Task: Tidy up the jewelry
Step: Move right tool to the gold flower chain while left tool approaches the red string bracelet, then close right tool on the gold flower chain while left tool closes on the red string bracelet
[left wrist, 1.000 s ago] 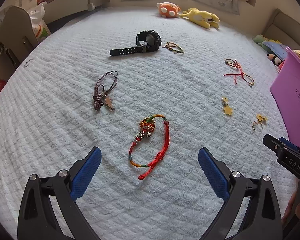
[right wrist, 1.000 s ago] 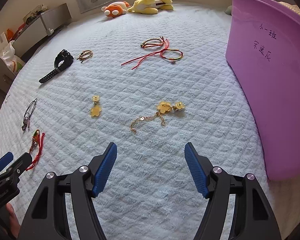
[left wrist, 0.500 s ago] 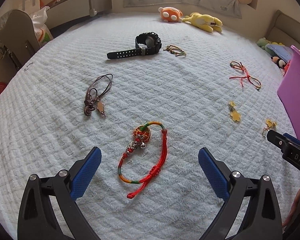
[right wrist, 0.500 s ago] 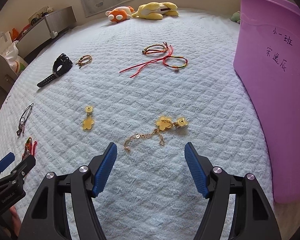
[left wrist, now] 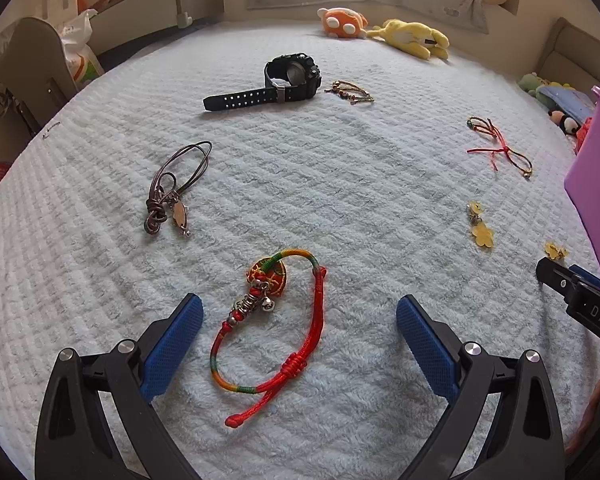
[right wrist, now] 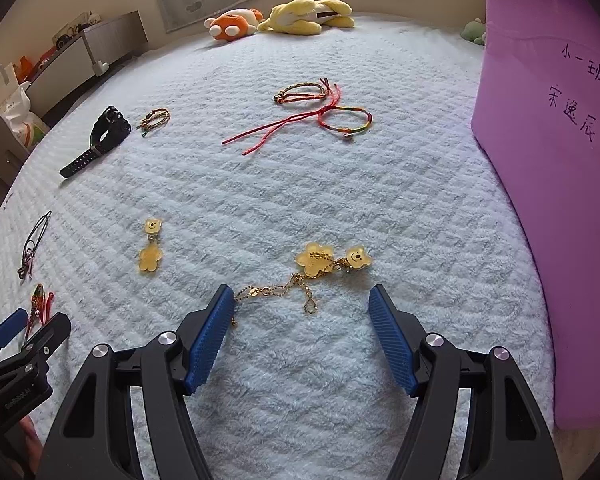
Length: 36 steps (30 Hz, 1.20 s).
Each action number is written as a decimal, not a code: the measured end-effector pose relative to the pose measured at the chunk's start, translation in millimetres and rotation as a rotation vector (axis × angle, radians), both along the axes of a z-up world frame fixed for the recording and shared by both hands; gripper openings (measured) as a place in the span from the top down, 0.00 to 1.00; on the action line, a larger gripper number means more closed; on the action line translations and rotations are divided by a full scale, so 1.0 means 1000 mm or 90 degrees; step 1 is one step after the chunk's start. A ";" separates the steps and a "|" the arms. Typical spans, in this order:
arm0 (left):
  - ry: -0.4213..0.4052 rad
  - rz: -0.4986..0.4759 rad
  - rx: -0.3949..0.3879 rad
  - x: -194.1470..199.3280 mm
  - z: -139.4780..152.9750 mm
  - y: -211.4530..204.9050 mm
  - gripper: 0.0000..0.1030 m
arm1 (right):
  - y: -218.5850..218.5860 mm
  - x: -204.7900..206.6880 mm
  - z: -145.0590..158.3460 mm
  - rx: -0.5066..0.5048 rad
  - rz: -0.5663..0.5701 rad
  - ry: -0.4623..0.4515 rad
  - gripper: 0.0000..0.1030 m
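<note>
The left gripper (left wrist: 300,320) hangs low over the pale quilted bed (left wrist: 340,168) with its jaws spread wide and nothing between the blue pads (left wrist: 172,344) but the red cord bracelet (left wrist: 276,328); that bracelet lies flat on the bed, its embroidered charm and small bells toward the far end, its knotted tail pointing back toward the camera; neither pad touches it. Farther out on the left lies a brown cord necklace (left wrist: 172,192); beyond it a black watch (left wrist: 276,84) lies with its strap stretched out, and just beside the watch is a small beaded bracelet (left wrist: 350,92).

The right gripper (right wrist: 302,312) is likewise wide open and holds nothing; its left pad (right wrist: 210,340) sits at the near end of the gold chain bracelet (right wrist: 300,280), whether touching cannot be told; the chain's yellow flower and bear charms lie ahead, between the two pads' lines. A yellow bear-and-flower earring (right wrist: 151,248) lies apart to the left; two thin braided bracelets with red strings (right wrist: 320,112) lie farther up the bed. The purple bin (right wrist: 552,160) stands on the right, handwriting on its side; an orange plush toy (right wrist: 232,24) and a yellow plush toy (right wrist: 304,14) rest at the far edge of the bed.
</note>
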<state>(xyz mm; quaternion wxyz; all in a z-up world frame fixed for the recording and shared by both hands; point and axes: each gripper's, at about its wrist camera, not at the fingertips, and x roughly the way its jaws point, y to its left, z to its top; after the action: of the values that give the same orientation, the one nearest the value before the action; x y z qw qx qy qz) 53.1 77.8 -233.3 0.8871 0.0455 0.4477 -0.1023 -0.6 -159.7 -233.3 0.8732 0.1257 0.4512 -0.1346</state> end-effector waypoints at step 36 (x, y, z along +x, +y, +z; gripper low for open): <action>-0.009 -0.021 0.022 0.002 -0.009 -0.012 0.27 | 0.010 0.014 -0.008 -0.044 0.047 -0.018 0.67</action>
<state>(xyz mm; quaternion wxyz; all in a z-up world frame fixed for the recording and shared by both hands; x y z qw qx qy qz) 54.8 66.3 -242.0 0.8877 0.0690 0.4422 -0.1085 13.9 -150.0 -241.3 0.8876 0.0804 0.4383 -0.1161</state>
